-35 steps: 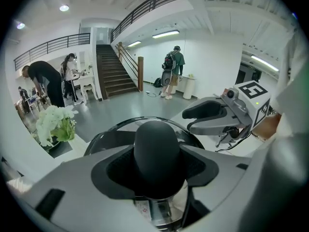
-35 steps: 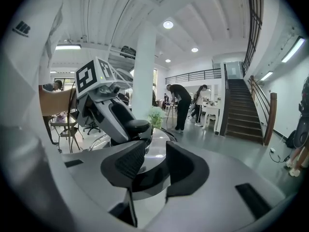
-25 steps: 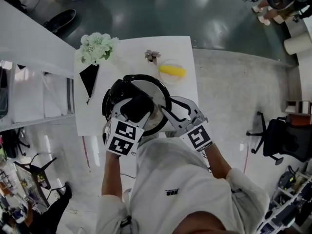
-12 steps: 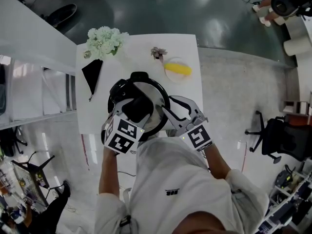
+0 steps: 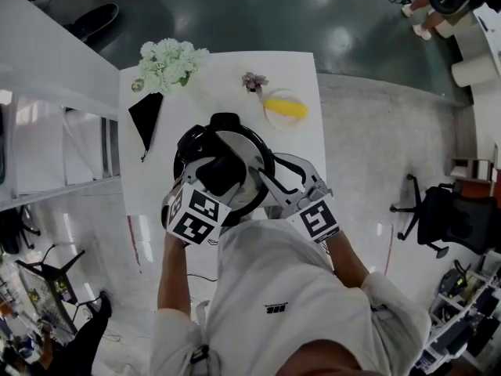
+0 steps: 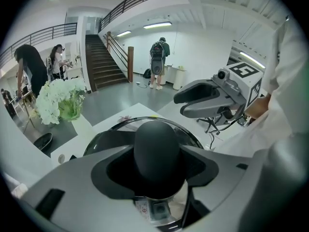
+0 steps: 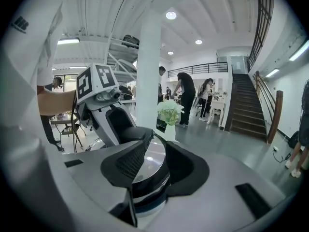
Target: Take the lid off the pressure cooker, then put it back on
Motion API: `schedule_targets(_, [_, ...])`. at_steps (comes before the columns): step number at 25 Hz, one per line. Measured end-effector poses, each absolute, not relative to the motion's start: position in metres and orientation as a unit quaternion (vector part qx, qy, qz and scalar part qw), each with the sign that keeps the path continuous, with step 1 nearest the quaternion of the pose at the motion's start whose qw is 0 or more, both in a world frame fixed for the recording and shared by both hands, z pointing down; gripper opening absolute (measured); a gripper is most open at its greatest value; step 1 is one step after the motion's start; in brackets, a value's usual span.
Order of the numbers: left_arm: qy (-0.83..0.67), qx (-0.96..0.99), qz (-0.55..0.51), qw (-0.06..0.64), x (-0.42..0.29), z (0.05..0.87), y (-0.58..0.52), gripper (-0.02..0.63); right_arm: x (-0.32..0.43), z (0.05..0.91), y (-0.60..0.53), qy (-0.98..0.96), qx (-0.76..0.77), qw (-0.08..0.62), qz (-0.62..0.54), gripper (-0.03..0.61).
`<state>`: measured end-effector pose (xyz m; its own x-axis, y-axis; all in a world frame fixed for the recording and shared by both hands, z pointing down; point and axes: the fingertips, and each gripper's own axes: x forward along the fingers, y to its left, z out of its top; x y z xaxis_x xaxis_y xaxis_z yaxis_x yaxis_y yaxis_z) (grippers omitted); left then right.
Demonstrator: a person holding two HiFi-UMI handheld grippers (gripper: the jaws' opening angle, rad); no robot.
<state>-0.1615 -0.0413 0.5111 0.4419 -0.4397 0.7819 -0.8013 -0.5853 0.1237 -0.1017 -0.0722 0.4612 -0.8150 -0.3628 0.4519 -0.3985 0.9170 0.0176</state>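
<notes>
The left gripper [image 5: 221, 172] is clamping its jaws on the black knob [image 6: 157, 146] at the top of the lid [image 5: 252, 149], with a dark pad lying against the knob on either side. The gripper is pointing steeply down onto the knob from the person's side.

The right gripper [image 7: 152, 159] is holding its jaws closed on a part at the near right edge of the pressure cooker [image 5: 225, 121]. This part is shiny on top with a dark band below, and the ribbed pad is pressing against it. Which part of the cooker it is cannot be told.

The lid is sitting on the cooker, and its bright metal face is showing around the left jaws. The cooker is standing on the white desk [image 5: 227, 73], at the edge nearest the person.

Beyond the cooker and to its right, a yellow thing [image 5: 286, 108] is lying on a pale plate [image 5: 270, 121]. A small dried sprig [image 5: 252, 81] is standing just beyond the plate. Beyond the cooker and to its left, a bunch of pale flowers [image 5: 168, 63] is sitting at the far left corner of the desk. A black triangular thing [image 5: 145, 113] is lying between the flowers and the cooker.

The person's white shirt [image 5: 274, 304] is filling the space on the near side of the cooker.
</notes>
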Motion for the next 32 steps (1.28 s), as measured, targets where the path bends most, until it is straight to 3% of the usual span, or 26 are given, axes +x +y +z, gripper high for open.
schedule_targets(32, [-0.535,0.731,0.301,0.298,-0.167,0.520,-0.044,0.288,-0.116,0.463,-0.065,-0.966,0.111,0.233,0.027,0.138])
